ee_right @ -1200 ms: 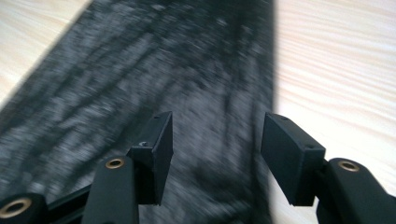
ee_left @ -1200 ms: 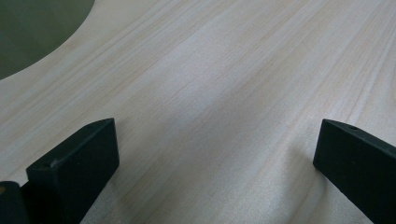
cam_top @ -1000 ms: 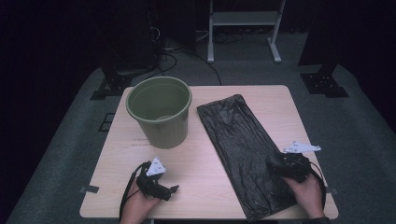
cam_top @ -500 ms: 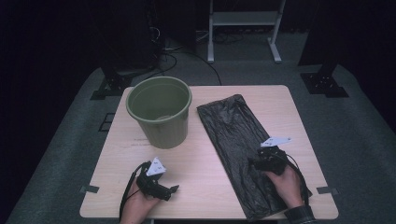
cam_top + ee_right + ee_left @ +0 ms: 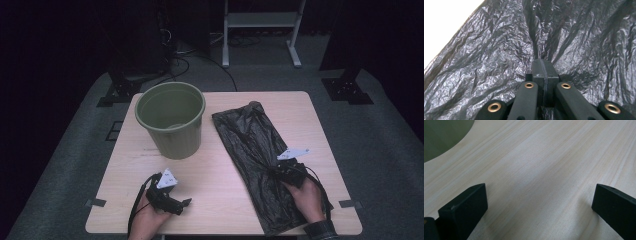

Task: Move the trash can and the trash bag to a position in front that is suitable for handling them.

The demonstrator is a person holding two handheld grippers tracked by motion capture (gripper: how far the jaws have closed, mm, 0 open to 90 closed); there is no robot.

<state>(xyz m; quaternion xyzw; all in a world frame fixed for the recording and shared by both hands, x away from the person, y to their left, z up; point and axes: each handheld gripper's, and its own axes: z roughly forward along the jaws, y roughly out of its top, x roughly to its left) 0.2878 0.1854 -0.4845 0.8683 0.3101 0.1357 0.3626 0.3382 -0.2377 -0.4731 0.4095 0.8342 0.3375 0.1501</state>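
Observation:
A black plastic bag [image 5: 250, 145] lies flat on the right half of the wooden table [image 5: 220, 180]. My right gripper [image 5: 277, 169] rests on the bag's lower middle. Its jaws have just closed and pinch a raised pleat of the bag [image 5: 486, 50], and creases run into the right gripper's tip [image 5: 543, 62]. An olive green bucket [image 5: 172, 120] stands upright and empty at the table's left. My left gripper [image 5: 186, 202] lies near the front left edge, pointing right. In the left gripper view its jaws [image 5: 541, 202] stand wide open over bare wood, with the bucket [image 5: 439, 137] at the upper left.
Dark floor surrounds the table, with a white metal stand [image 5: 260, 30] and cables behind it. Black stand feet [image 5: 117, 92] sit on the floor by the far left corner. Bare wood lies between bucket and bag.
The right hand moved left from the bag's right edge onto its middle, and the film there has gathered into a pleat. The left hand kept still.

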